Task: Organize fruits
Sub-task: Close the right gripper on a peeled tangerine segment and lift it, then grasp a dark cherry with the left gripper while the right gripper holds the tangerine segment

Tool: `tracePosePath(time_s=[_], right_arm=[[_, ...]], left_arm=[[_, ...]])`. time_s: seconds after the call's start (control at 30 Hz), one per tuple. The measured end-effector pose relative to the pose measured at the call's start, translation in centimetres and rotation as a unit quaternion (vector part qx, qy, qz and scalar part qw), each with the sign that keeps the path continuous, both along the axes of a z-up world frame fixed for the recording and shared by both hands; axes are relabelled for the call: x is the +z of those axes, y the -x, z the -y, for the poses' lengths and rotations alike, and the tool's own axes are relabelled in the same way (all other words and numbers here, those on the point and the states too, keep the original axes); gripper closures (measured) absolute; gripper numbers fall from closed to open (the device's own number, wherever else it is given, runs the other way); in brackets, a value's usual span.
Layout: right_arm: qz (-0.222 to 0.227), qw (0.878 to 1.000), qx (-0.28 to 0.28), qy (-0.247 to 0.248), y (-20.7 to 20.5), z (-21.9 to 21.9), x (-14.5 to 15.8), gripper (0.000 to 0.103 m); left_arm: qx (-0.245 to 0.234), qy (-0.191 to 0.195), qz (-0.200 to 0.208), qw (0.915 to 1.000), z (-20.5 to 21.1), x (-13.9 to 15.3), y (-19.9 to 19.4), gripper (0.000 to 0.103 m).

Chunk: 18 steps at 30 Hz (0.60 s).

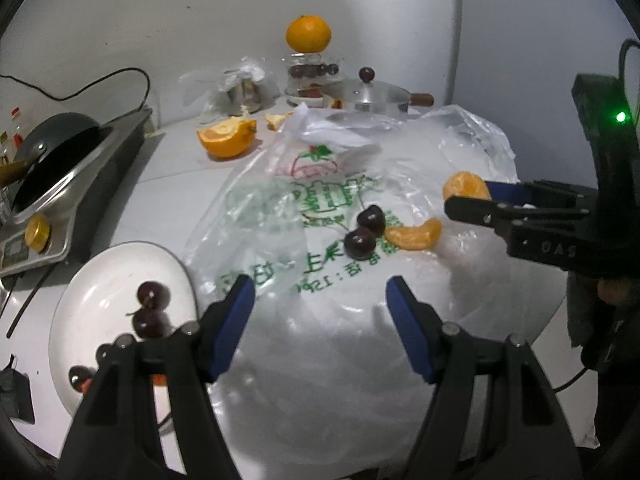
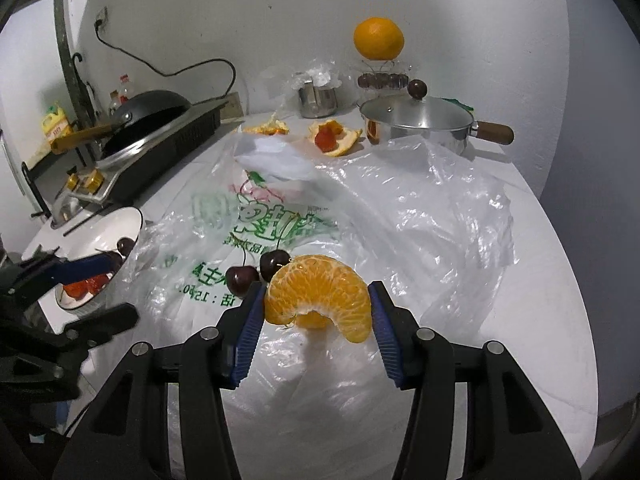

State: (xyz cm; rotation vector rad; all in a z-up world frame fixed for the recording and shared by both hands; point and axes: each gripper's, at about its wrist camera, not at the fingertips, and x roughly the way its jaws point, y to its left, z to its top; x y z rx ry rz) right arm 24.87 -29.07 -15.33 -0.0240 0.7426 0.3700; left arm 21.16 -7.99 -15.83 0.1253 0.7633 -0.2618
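Observation:
My right gripper (image 2: 316,300) is shut on a chunk of peeled orange segments (image 2: 320,294), held above the printed plastic bag (image 2: 260,216); it also shows in the left wrist view (image 1: 466,192). Two dark cherries (image 1: 364,230) and a single orange segment (image 1: 416,234) lie on the bag. My left gripper (image 1: 320,300) is open and empty, beside a white bowl (image 1: 92,280) that holds several cherries (image 1: 152,308). The bowl also shows in the right wrist view (image 2: 124,220).
An induction cooker with a black pan (image 1: 52,148) stands at the left. Orange peel and a cut orange (image 1: 228,138) lie at the back. A lidded steel pot (image 2: 416,120), a steel cup (image 2: 318,100) and a whole orange on a glass stand (image 2: 378,38) are by the wall.

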Motion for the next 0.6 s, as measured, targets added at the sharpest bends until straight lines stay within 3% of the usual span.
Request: tracePosePath(time_s=[0.6], right_arm=[[-0.002,0.998,0.026,-0.053,-2.9,2.0,-0.8,0.049]], left_arm=[[-0.022,-0.036,-0.031,0.9986,5.1,-2.8,-5.6,0.035]])
